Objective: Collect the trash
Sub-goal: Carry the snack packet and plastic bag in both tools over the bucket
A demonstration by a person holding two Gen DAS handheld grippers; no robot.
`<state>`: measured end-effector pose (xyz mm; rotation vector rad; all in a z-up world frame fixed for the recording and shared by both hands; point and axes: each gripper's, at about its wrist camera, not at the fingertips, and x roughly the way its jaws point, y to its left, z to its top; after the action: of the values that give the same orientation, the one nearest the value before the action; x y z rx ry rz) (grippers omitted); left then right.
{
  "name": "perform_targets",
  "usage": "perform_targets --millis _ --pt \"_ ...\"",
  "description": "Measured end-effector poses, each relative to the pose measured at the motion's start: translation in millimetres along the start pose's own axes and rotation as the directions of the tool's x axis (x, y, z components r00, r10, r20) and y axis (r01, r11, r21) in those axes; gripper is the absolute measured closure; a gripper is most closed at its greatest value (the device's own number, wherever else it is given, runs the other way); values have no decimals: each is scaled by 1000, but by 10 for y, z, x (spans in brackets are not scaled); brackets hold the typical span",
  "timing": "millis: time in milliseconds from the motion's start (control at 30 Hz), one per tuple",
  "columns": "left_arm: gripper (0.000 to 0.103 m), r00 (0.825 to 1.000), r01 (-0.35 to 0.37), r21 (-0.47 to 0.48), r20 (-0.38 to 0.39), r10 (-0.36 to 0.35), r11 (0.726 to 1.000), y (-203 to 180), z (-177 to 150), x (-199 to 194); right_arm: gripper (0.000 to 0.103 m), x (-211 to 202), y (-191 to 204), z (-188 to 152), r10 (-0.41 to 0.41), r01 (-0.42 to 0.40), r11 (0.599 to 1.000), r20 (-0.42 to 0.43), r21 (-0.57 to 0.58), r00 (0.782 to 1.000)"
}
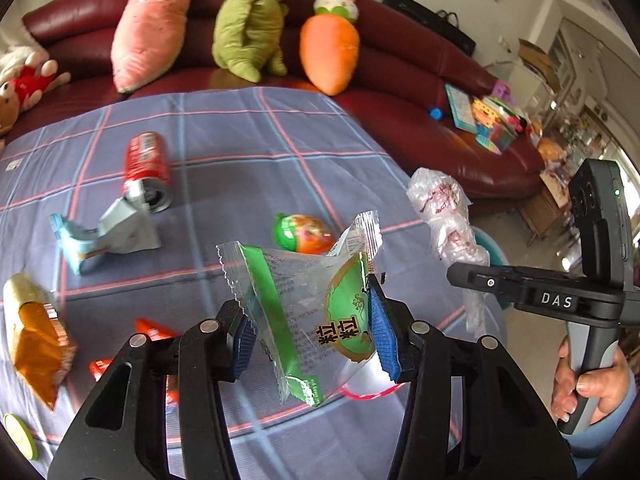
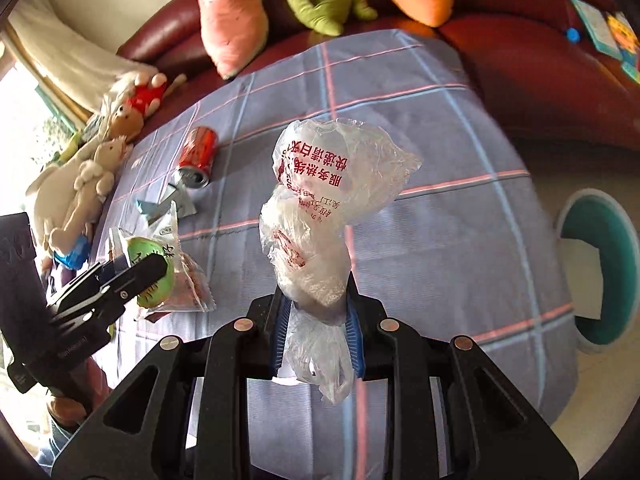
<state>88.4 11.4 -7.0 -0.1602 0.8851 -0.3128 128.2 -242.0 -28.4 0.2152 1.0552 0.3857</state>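
Midway: your left gripper (image 1: pixel 312 336) pinches the clear green snack wrapper (image 1: pixel 308 312), your right gripper (image 2: pixel 318 320) the crumpled white plastic bag (image 2: pixel 332 200); the red can (image 1: pixel 149 170) at upper left awaits.

Both wrist views: close above tablecloth (image 1: pixel 280 140)

green wrapper (image 1: pixel 312 320): clear, empty, clamped in left gripper (image 1: pixel 310 336)
plastic bag (image 2: pixel 320 216): crumpled, red print, upright in right gripper (image 2: pixel 318 320)
red can (image 1: pixel 149 170): on side, tablecloth (image 1: pixel 240 152)
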Motion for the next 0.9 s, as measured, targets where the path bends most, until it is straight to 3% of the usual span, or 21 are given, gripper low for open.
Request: perform_targets --millis 267,600,900 --pt "53 996 76 116 -64 -69 990 -787 148 417 79 -438 -933 -117 -54 41 984 70 172 996" --pt "52 976 193 242 -149 -160 951 -1915 315 1012 78 -1140 -2331 -257 -232 170 916 134 362 963" --pt "52 961 214 281 -232 -150 936 -2484 316 1540 76 -972 -2967 -399 -226 171 882 75 439 971"
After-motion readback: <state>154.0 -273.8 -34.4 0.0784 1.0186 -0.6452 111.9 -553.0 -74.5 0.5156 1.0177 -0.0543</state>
